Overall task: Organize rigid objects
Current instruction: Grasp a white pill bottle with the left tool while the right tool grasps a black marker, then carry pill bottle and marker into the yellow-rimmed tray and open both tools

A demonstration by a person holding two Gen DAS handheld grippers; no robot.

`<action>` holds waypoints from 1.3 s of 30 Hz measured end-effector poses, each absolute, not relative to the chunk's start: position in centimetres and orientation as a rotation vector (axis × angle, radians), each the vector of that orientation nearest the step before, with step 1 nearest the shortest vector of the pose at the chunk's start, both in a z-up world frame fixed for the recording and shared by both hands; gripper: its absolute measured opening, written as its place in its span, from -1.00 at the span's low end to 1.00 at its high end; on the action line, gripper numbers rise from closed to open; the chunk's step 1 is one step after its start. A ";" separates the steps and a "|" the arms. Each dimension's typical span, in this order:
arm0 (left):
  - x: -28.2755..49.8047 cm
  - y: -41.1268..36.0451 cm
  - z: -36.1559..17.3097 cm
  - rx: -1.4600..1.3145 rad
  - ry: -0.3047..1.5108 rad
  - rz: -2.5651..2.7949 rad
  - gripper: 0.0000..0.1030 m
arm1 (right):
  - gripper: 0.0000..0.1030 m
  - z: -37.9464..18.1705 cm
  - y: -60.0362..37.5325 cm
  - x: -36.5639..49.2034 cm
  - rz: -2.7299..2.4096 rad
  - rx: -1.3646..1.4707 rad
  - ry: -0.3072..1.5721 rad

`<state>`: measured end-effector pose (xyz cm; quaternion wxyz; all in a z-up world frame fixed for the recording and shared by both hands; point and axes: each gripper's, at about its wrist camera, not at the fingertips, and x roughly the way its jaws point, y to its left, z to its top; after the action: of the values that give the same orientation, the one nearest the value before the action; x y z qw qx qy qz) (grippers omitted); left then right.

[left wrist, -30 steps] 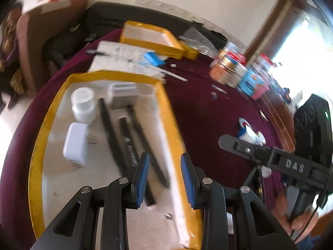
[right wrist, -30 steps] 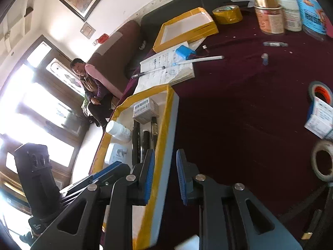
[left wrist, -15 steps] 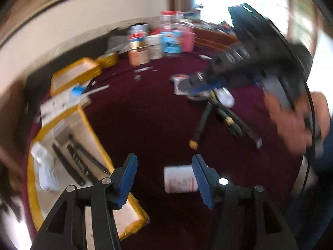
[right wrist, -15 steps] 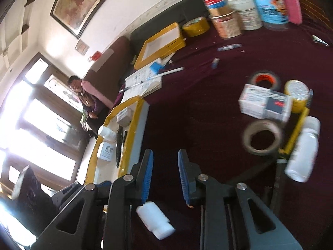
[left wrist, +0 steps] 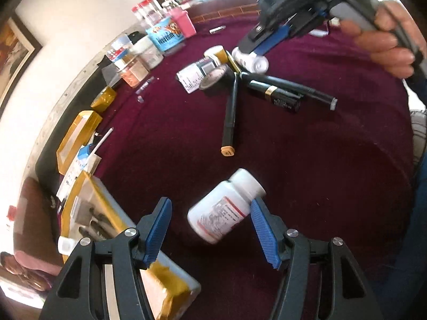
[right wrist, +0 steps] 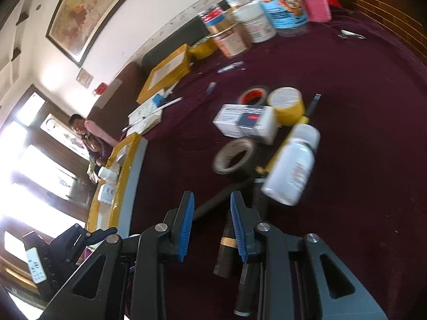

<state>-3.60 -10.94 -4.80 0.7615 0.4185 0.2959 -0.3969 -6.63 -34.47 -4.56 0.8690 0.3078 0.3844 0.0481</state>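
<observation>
- Left tool (left wrist: 209,229), jaws opening: its blue pads stand spread above a white pill bottle (left wrist: 225,208) lying tilted on the maroon bench (left wrist: 307,160); the right pad is just beside the bottle's neck, and whether it touches cannot be told.
- Yellow-rimmed tray (left wrist: 170,282), at the left tool's lower left, holds dark pens and a white bottle.
- Right tool (right wrist: 209,222), pads narrowly apart and pinching nothing, hovers over dark pens (right wrist: 226,250) lying on the bench.
- Second white bottle (right wrist: 292,165) lies just beyond the right tool, beside a tape roll (right wrist: 233,156) and a white carton (right wrist: 246,122).
- A black marker with an orange cap (left wrist: 229,122) lies mid-bench.
- Jars and tubs (right wrist: 267,10) line the far edge.
</observation>
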 end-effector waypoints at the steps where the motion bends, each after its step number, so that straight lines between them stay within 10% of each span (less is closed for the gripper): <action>1: -3.4 -11.4 -5.0 0.912 0.647 -0.853 0.25 | -0.47 -4.8 -34.8 -6.9 0.089 0.638 0.806; 3: -2.9 -12.2 -5.3 0.892 0.672 -0.828 0.24 | -0.46 -5.2 -35.1 -7.4 0.071 0.614 0.822; 6: -1.7 -13.5 -5.5 0.801 0.761 -0.776 -0.29 | -0.46 -6.0 -35.1 -8.1 0.044 0.559 0.854; 21: 0.8 -13.8 -6.5 0.429 0.912 -0.666 -0.28 | -0.61 -8.1 -29.8 -7.5 -0.113 0.120 0.914; 39: 1.0 -11.9 -4.6 0.238 0.916 -0.704 -0.29 | -0.72 -5.2 -30.6 -9.7 0.054 0.366 0.794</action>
<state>0.99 -11.92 -4.64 0.8311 0.1121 0.4319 -0.3318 -9.67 -30.63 -5.23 0.9057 0.1772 0.3843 0.0260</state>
